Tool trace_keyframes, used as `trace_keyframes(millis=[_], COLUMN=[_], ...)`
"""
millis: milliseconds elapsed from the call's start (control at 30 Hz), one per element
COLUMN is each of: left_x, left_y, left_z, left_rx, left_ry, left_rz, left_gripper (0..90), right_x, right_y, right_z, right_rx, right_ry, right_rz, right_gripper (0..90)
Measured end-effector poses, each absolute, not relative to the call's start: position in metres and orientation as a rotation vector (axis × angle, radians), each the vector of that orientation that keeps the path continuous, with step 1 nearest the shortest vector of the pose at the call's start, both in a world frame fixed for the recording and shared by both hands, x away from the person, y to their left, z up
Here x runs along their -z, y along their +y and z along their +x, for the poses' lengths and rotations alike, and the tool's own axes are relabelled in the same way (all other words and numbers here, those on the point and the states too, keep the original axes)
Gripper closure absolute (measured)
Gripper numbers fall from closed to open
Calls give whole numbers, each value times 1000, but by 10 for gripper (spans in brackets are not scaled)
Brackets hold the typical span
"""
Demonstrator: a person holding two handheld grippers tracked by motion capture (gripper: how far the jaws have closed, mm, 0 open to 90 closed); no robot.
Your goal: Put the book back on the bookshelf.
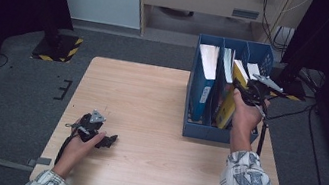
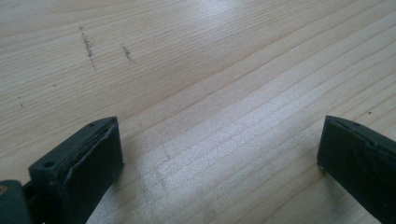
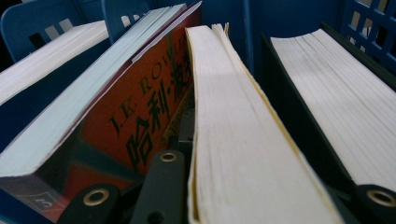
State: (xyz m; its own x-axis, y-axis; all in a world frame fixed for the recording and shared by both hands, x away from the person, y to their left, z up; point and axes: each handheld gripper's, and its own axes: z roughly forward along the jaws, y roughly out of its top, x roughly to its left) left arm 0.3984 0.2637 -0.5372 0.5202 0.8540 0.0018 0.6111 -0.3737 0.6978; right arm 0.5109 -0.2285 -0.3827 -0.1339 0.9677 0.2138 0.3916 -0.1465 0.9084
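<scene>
Near the left front corner of the pale wooden table (image 1: pixel 157 122), the person's left hand (image 1: pixel 80 147) is resting on the tabletop and holding the left gripper (image 1: pixel 109 140), a black two-jaw tool with a grey three-cornered plate on top. In the left gripper view its jaws are standing wide apart with only bare wood grain between them, and a few short dark scuff marks (image 2: pixel 88 46) are showing on the wood farther ahead.

Toward the far right of the table, a blue plastic file rack (image 1: pixel 192 127) with upright dividers is standing close to the right edge. Several books are sitting in its compartments, page edges upward: a blue-covered book (image 1: pixel 205 79) at the left, then a red-covered paperback with black lettering (image 3: pixel 140 116), then a yellow-covered book (image 1: pixel 230 101) leaning beside it, and a dark-covered book (image 3: pixel 341 107) at the right.

The person's right hand (image 1: pixel 244 118), in a patterned white and blue sleeve, is reaching into the rack with the right gripper (image 1: pixel 242 93). In the right gripper view its jaws are sitting on either side of the yellow-covered book's cream page block, closed around it, with one jaw wedged between that book and the red paperback.
</scene>
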Motion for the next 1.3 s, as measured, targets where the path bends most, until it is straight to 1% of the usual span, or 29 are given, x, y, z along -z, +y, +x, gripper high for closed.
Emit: trace_keyframes(millis=[500,800,1300], left_x=[537,537,537], left_y=[263,263,263], left_z=[398,398,398], left_rx=[-485,-485,-485], left_ry=[1187,1187,1189], left_rz=[2115,2115,2115], left_gripper=[0,0,0], right_x=[393,393,393], right_y=[-234,-234,-235], right_z=[510,508,493], right_rx=[-1282,-1262,-1226], right_ry=[1537,1551,1613], right_rz=[1595,1588,1590], right_gripper=[745,743,727])
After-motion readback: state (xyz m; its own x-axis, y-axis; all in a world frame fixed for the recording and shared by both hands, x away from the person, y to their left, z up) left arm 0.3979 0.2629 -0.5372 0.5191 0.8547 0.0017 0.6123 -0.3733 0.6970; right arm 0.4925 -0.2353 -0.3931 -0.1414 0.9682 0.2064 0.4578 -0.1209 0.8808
